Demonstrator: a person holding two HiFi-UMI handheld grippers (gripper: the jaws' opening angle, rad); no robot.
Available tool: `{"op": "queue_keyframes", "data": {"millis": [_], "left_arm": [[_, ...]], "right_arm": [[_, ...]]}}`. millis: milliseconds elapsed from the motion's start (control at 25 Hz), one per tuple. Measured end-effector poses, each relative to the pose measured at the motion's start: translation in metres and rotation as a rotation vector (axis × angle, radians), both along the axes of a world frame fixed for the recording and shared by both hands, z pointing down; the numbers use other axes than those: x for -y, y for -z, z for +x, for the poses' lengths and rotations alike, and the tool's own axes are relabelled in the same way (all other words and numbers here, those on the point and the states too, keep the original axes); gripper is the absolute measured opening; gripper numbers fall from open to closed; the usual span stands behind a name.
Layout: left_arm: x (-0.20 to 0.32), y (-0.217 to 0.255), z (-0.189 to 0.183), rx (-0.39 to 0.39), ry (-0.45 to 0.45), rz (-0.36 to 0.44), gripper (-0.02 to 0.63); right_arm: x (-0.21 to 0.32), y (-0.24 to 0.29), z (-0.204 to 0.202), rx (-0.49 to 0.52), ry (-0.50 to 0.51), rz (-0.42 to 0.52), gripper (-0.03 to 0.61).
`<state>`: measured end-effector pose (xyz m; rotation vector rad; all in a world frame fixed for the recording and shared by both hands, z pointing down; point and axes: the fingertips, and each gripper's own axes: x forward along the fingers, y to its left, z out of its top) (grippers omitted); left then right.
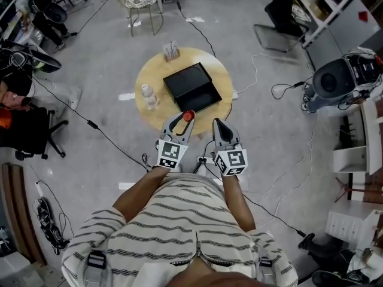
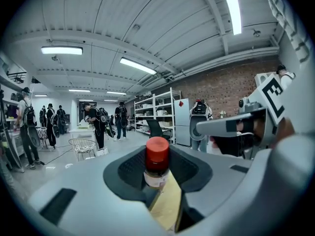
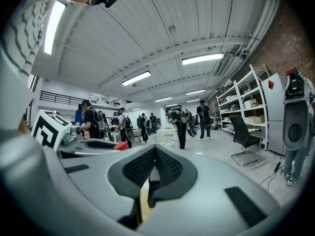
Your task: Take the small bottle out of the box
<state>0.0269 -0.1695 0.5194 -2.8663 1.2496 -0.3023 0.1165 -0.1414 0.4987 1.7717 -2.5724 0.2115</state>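
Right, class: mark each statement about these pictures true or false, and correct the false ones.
1. The left gripper holds a small red-capped bottle. True.
2. The right gripper holds a bottle too. False: its jaws are together with nothing between them.
3. The black box sits on a round wooden table. True.
4. The small red-capped bottle lies inside the black box. False: it is outside the box, in the left gripper.
5. In the head view, the clear plastic bottle stands right of the box. False: it stands left of it.
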Motion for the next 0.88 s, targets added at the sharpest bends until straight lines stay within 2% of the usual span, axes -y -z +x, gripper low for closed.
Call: {"op": "queue_keyframes", "data": {"millis": [880], "left_arm": [[-0.0022,0.0093,0.008,-0.007,0.0,0.027,0.148]], "right_arm": [[0.002,0.0026,0.0073,0.0,0.004,0.012,0.018]]}}
